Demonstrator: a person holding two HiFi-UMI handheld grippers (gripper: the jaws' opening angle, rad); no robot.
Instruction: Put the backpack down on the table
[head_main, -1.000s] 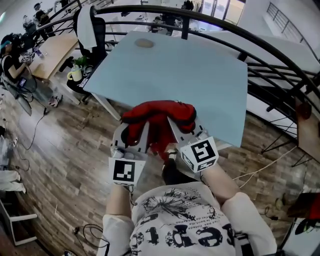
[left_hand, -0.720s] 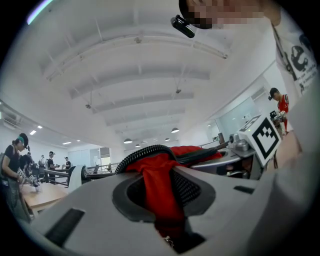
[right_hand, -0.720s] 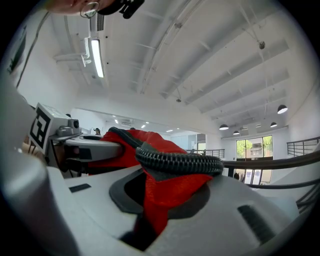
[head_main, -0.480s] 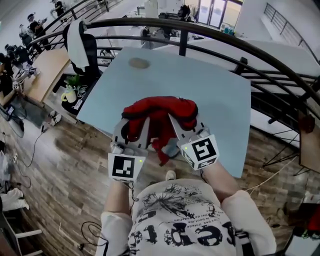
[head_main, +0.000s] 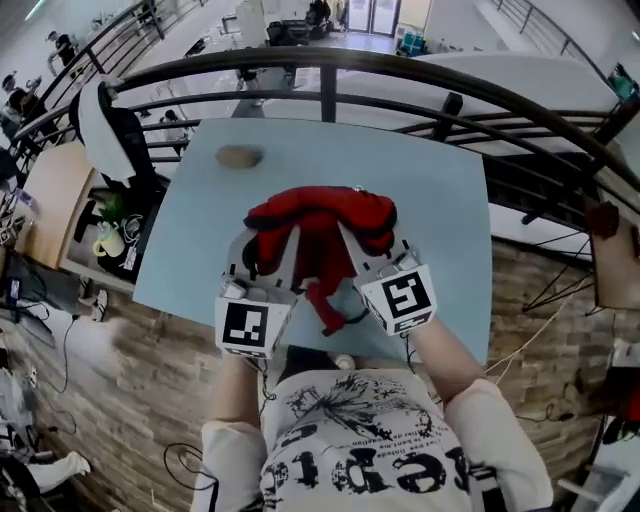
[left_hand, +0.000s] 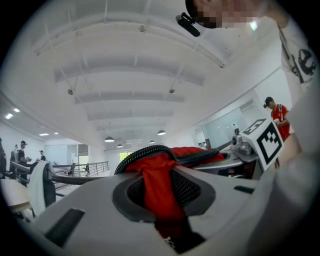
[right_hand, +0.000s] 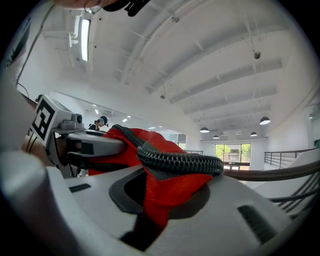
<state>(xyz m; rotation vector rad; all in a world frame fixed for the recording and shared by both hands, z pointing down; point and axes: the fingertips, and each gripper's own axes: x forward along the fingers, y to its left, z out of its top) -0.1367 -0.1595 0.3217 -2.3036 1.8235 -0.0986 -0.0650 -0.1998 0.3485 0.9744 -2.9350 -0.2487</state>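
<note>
The red backpack (head_main: 320, 222) hangs over the near half of the pale blue table (head_main: 440, 200), its width running along the near edge and a strap dangling toward that edge. The left gripper (head_main: 262, 245) is clamped on fabric at its left side and the right gripper (head_main: 368, 245) on its right, equally near. The tabletop lies straight below the jaws, so lowering looks like the next move.

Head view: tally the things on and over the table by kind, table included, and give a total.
Red backpack: 1
Tongs: 2, the left tongs and the right tongs, each shut on the backpack
Light blue table: 1
Small brown thing on the table: 1
Total: 5
</note>
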